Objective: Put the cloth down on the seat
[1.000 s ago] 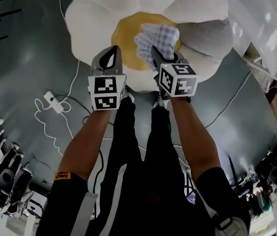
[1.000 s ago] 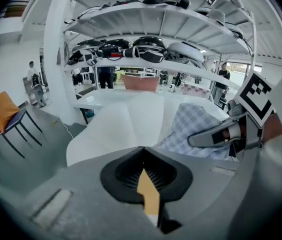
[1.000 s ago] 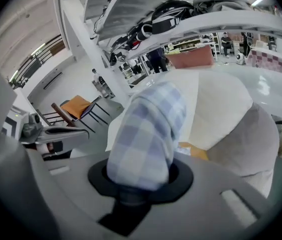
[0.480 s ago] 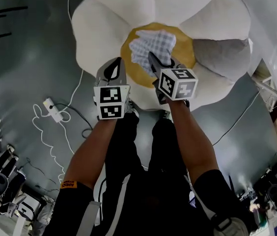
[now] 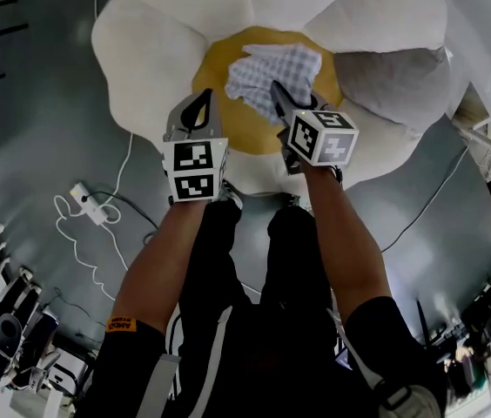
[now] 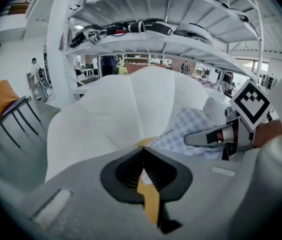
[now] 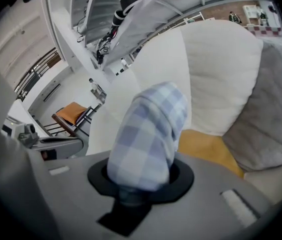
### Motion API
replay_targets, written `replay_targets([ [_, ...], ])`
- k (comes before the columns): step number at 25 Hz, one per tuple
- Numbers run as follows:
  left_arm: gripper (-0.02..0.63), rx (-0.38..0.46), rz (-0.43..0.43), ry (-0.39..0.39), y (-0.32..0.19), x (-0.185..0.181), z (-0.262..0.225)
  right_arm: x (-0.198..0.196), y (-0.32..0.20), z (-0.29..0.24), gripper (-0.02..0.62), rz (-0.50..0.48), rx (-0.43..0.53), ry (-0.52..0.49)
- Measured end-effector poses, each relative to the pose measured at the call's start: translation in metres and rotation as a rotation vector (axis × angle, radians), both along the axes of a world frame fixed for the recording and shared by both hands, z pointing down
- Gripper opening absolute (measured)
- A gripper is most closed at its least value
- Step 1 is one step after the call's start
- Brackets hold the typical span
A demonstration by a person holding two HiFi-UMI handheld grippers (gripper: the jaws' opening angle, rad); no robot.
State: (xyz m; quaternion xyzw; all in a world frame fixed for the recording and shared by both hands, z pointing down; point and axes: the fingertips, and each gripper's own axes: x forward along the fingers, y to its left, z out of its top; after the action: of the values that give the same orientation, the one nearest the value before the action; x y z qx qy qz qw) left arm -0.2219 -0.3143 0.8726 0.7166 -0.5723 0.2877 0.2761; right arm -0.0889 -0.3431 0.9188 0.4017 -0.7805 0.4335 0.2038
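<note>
Right claw (image 5: 277,92) pinches the checked cloth (image 5: 273,66) over the seat's (image 5: 215,81) yellow centre. Left claw (image 5: 202,104) is pressed together, empty, just beside the cloth.

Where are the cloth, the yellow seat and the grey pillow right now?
cloth (image 5: 270,70): head view, middle of the checked fabric.
seat (image 5: 213,72): head view, bare yellow patch left of the cloth.
pillow (image 5: 393,75): head view, middle of its grey face.

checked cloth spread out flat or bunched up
Bunched: the checked cloth is a crumpled wad pinched in the right gripper, over the yellow seat.
</note>
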Motion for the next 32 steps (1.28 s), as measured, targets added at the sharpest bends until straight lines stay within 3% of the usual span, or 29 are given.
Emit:
replay_targets([
  [11,0.000,-0.043,0.095,0.043,-0.003,0.064,0.032,0.078,0.016,0.032,0.124,0.108,-0.077,0.032],
  [18,0.000,-0.058,0.129,0.068,0.007,0.087,0.036,0.103,0.030,0.055,0.204,0.166,-0.151,0.074],
  [24,0.000,-0.062,0.143,0.092,0.002,0.099,0.024,0.129,0.037,0.062,0.273,0.226,-0.206,0.168],
  [28,0.000,-0.057,0.163,0.097,0.006,0.102,0.004,0.147,0.042,0.034,0.275,0.216,-0.158,0.277],
  [32,0.000,-0.063,0.149,0.114,0.010,0.104,-0.027,0.149,0.045,-0.008,0.249,0.167,-0.102,0.315],
])
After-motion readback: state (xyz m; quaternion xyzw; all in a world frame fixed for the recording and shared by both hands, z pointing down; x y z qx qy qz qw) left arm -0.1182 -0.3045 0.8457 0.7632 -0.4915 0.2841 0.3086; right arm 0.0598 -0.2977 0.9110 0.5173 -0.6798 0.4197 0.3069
